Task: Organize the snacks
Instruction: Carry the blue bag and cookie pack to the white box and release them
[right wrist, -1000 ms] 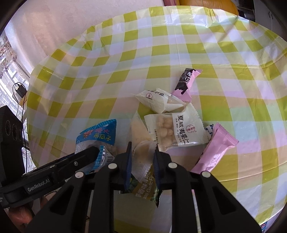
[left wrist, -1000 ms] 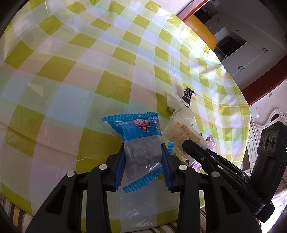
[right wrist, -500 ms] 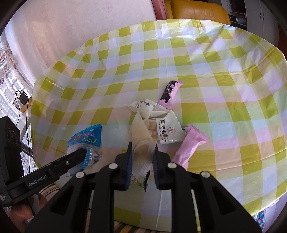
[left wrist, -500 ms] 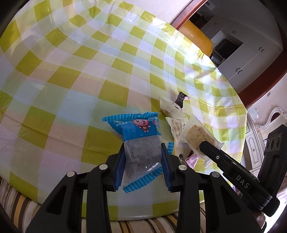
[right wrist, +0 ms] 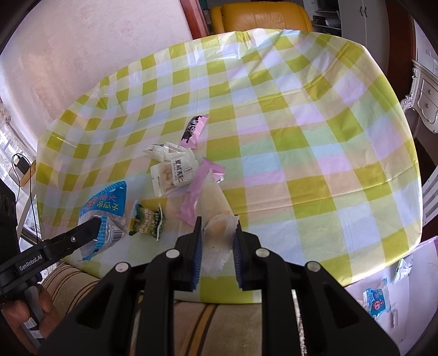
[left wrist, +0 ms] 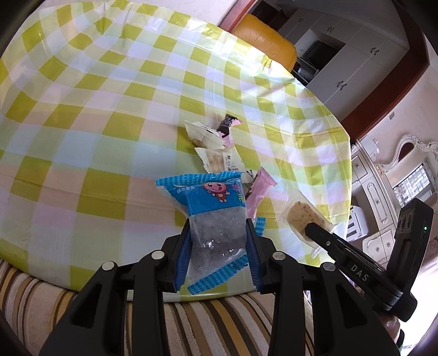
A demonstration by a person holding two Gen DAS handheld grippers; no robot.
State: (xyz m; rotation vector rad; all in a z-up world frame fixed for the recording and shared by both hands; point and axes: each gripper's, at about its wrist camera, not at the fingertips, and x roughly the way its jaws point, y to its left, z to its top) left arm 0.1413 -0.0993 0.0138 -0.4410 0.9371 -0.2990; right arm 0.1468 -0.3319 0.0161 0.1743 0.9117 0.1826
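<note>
My left gripper [left wrist: 218, 241] is shut on a blue-topped clear snack packet [left wrist: 210, 210], held above the table's near edge; the same packet [right wrist: 105, 208] shows at the left of the right wrist view. My right gripper [right wrist: 217, 235] is shut on a clear-wrapped pale cake packet [right wrist: 215, 208], which also shows at the right of the left wrist view as the cake packet [left wrist: 303, 219]. On the yellow checked tablecloth [right wrist: 301, 137] lie a white nut packet [right wrist: 175, 172], a second white packet [right wrist: 164, 150], two pink bars [right wrist: 199, 186] [right wrist: 195, 130] and a green packet [right wrist: 146, 219].
A striped cushion [left wrist: 205, 323] runs below the table's near edge. An orange chair [right wrist: 260, 16] stands behind the table, with cabinets [left wrist: 342, 68] beyond. A blue snack packet [right wrist: 376, 299] lies on a white surface at the lower right.
Both grippers have drawn back and risen from the snack pile with their packets, so more of the table and the striped cushion shows. A green packet has come into sight under the lifted cake.
</note>
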